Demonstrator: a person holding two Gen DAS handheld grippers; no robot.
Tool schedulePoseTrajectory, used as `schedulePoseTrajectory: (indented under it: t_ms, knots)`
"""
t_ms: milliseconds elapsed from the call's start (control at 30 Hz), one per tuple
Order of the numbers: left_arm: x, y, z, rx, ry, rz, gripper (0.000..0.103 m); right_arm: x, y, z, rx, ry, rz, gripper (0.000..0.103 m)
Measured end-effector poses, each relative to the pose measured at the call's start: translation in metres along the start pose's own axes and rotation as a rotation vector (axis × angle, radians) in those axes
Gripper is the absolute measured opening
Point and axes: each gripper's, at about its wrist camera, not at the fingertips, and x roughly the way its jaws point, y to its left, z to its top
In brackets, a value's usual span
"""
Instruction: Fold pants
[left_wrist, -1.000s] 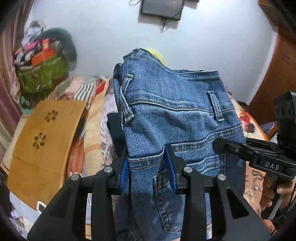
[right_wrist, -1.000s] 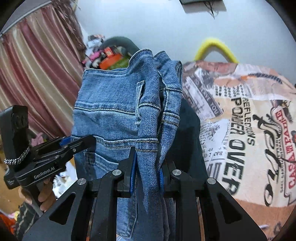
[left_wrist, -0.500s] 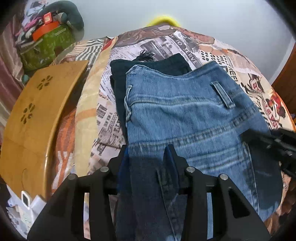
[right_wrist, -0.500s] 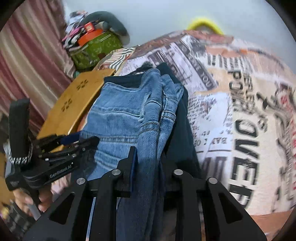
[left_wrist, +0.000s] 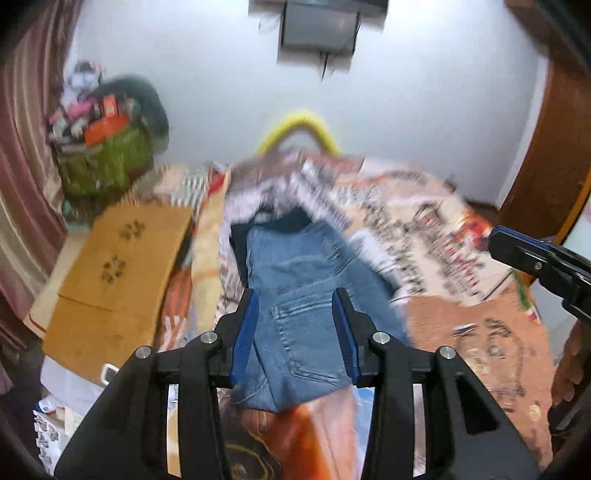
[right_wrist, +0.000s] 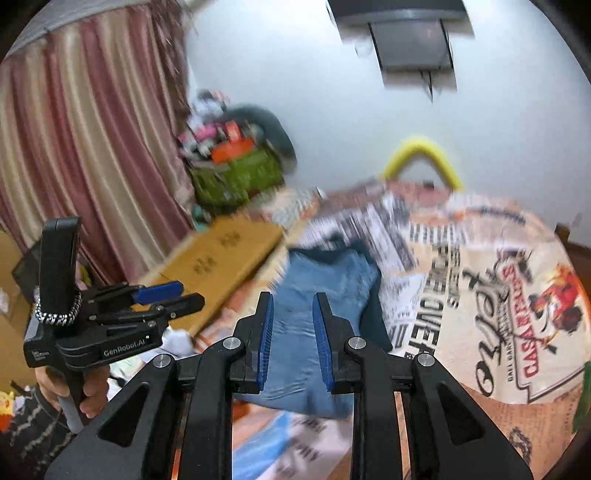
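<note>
**Two grippers clear of the folded jeans**

Two sets of tongs fill the bottom of our views, both held above the bed and neither touching cloth. The left gripper (left_wrist: 295, 332) has its blue pads spread with air between them; we see the denim lying on the bed behind the gap, not in it. Its jaws have just been opening, with nothing between them. The right gripper (right_wrist: 293, 339) stands parted too, more narrowly, its pads apart with nothing pinched.

In the right wrist view the left gripper (right_wrist: 177, 295) also shows at the left edge, gripped by a hand (right_wrist: 88, 391) with a dark patterned sleeve below it. In the left wrist view the right gripper (left_wrist: 517, 251) juts in from the right edge, and part of a hand (left_wrist: 569, 362) shows beneath it.

Beyond the pads, the jeans (left_wrist: 306, 295) lie folded into a compact stack near the left side of the bed (left_wrist: 480, 332), back pocket up. A dark garment (left_wrist: 284, 225) shows at the stack's far end and along its sides; much is blurred. The bed carries a newspaper-print cover (right_wrist: 480, 295).

Left of the bed sits a tan board (left_wrist: 118, 266). Farther back, a green bag (left_wrist: 107, 166) heaped with clutter stands by the striped curtain (right_wrist: 92, 147). A yellow arc (left_wrist: 295, 129) rises at the bed's far edge against the pale wall, where a dark mounted box (right_wrist: 410, 48) hangs.
</note>
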Motion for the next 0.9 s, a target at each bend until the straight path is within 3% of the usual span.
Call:
schedulePoseTrajectory:
  t_ms: [167,300,467,600,767,900]
  knots:
    - [-0.109,-0.028,-0.011,0.053,-0.191,0.017,0.044,-0.089,0.049,-0.003,-0.078,-0.158,-0.004,0.021]
    - [-0.188,-0.048,-0.040,0.065,-0.335,0.040,0.046,-0.147,0.084,-0.021,-0.110,-0.277,0.002,0.021]
    - [-0.248,-0.067,-0.078,0.067,-0.452,0.057,0.050,-0.197,0.119,-0.058,-0.137,-0.386,-0.027,0.021]
    - [-0.278,-0.078,-0.106,0.060,-0.515,0.072,0.064,-0.212,0.130,-0.079,-0.139,-0.415,-0.070,0.025]
    - [-0.290,-0.079,-0.119,0.027,-0.517,0.089,0.087,-0.221,0.127,-0.095,-0.085,-0.435,-0.096,0.064]
    - [-0.294,-0.078,-0.127,0.011,-0.516,0.082,0.099,-0.225,0.126,-0.098,-0.083,-0.425,-0.140,0.084]
